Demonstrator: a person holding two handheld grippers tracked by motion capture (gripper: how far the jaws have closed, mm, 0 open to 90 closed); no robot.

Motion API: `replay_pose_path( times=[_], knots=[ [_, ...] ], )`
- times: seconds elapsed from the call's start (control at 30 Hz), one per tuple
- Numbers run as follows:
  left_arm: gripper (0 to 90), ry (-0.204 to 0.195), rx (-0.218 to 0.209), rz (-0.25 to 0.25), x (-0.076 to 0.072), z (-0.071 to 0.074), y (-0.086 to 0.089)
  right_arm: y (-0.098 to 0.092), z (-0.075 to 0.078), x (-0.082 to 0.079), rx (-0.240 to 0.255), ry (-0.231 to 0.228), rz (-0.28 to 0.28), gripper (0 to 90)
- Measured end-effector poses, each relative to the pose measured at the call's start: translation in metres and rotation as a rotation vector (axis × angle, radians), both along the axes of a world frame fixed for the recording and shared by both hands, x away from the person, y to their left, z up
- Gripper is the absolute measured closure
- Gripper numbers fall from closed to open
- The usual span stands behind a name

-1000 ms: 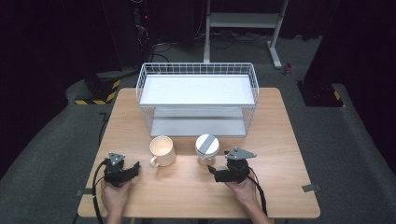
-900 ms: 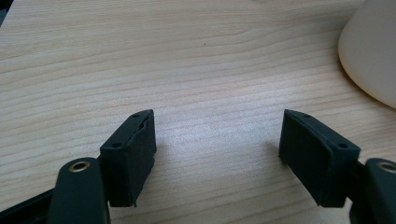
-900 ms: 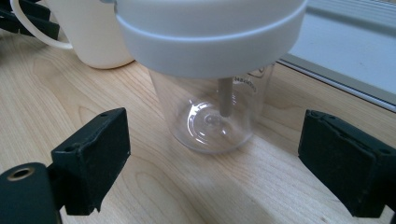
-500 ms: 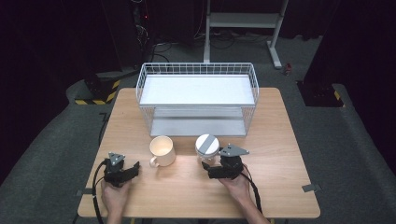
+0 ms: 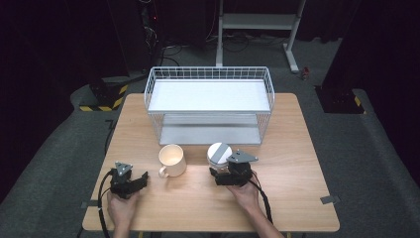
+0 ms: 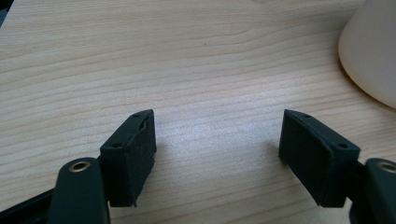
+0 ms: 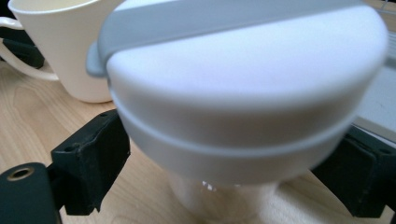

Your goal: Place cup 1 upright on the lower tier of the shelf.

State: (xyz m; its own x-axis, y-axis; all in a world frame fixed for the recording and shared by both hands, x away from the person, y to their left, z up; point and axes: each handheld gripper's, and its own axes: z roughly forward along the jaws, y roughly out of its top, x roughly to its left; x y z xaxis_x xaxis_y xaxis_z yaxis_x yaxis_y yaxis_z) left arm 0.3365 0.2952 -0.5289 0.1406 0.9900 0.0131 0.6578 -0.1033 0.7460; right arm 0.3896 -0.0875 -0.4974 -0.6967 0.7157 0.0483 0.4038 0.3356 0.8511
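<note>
Right gripper (image 5: pixel 221 174) has slid forward since a second ago; its jaws now straddle the lidded jar (image 5: pixel 219 153), open, not yet clamped. Left gripper (image 5: pixel 137 182) rests wide open, empty, on the tabletop (image 5: pixel 297 148) beside the mug (image 5: pixel 172 159). A jar grasp looks imminent.

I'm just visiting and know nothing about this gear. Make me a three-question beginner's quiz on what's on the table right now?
1. True or false: the cream mug stands on the upper shelf of the wire rack.
2. Which gripper has its jaws on either side of the white-lidded jar? A) the left gripper B) the right gripper
3. Fill in: the left gripper's jaws are ____, with bare table between them.

Key
1. False; it stands on the table in front of the rack.
2. B; whether the jaws already touch the jar cannot be told.
3. Open.
</note>
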Motion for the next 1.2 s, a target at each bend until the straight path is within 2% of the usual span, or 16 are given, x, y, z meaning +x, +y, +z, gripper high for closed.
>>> replay_pose_path(
  times=[0.3,0.37,0.53,0.8,1.2],
  knots=[
    [27.8,0.000,0.000,0.000,0.0000,0.0000,0.0000,0.0075,-0.0028,0.0067,0.005,-0.006,-0.025,9.4],
    [27.8,0.000,0.000,0.000,0.0000,0.0000,0.0000,0.0090,-0.0047,0.0077,-0.006,-0.015,-0.037,12.4],
    [27.8,0.000,0.000,0.000,0.0000,0.0000,0.0000,0.0095,-0.0062,0.0085,-0.012,-0.016,-0.033,17.4],
    [27.8,-0.002,-0.002,0.000,0.0000,-0.0001,0.0000,0.0088,-0.0052,0.0079,-0.028,-0.020,-0.033,18.5],
    [27.8,-0.002,-0.002,0.000,0.0000,-0.0001,0.0000,0.0053,-0.0015,0.0055,-0.017,-0.022,-0.031,18.7]
  ],
)
